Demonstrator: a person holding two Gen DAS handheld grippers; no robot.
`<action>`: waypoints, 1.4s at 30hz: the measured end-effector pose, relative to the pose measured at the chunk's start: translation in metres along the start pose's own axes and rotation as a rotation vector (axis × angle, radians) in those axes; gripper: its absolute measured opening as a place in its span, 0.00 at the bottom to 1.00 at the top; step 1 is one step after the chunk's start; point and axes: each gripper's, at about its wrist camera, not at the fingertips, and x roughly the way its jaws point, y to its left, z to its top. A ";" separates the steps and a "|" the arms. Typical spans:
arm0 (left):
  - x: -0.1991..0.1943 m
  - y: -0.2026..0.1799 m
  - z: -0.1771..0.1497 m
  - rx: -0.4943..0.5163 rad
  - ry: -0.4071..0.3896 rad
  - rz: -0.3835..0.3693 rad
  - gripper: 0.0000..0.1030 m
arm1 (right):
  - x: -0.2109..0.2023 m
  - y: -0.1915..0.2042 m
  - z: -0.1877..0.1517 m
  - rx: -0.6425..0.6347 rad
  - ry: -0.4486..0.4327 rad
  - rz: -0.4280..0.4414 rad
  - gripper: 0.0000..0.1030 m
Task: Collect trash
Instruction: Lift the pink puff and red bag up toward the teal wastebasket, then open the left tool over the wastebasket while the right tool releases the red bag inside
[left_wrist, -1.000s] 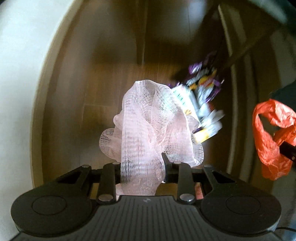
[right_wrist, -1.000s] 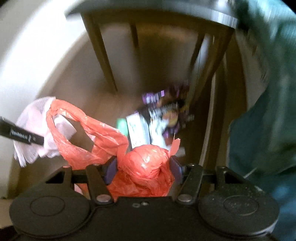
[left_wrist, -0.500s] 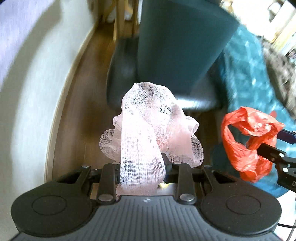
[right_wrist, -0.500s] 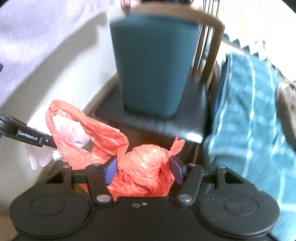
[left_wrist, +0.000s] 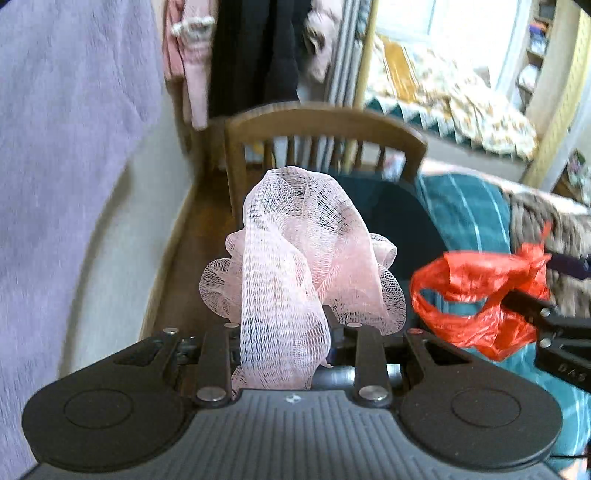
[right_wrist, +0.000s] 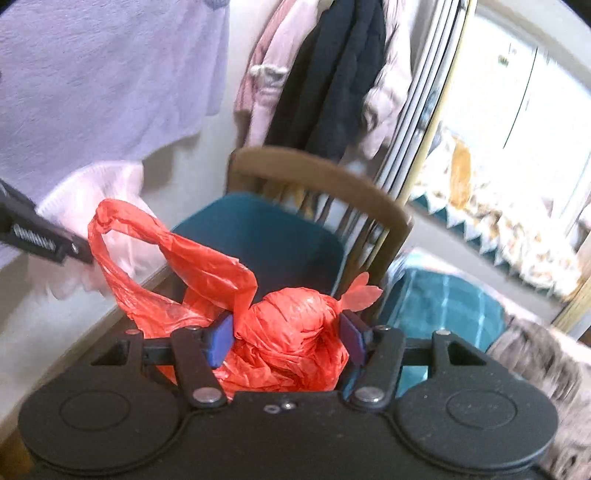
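Between the fingers of the left gripper a pink mesh net was clamped, its long axis rising straight out ahead of the fingers; the right gripper was clenched on the knotted body of an orange plastic bag, whose looped handle trailed up and leftward toward the left gripper; both bundles were held above a wooden chair carrying a teal bin, judged the likely drop point, slightly nearer the right hand.
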 end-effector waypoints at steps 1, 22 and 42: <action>0.002 0.000 0.011 0.001 -0.012 0.007 0.29 | 0.010 -0.005 0.007 -0.002 -0.002 -0.018 0.59; 0.138 -0.037 0.067 0.104 0.159 0.045 0.29 | 0.161 -0.021 0.037 0.064 0.120 -0.033 0.59; 0.180 -0.056 0.034 0.186 0.280 0.006 0.29 | 0.166 0.022 0.011 -0.112 0.194 0.086 0.76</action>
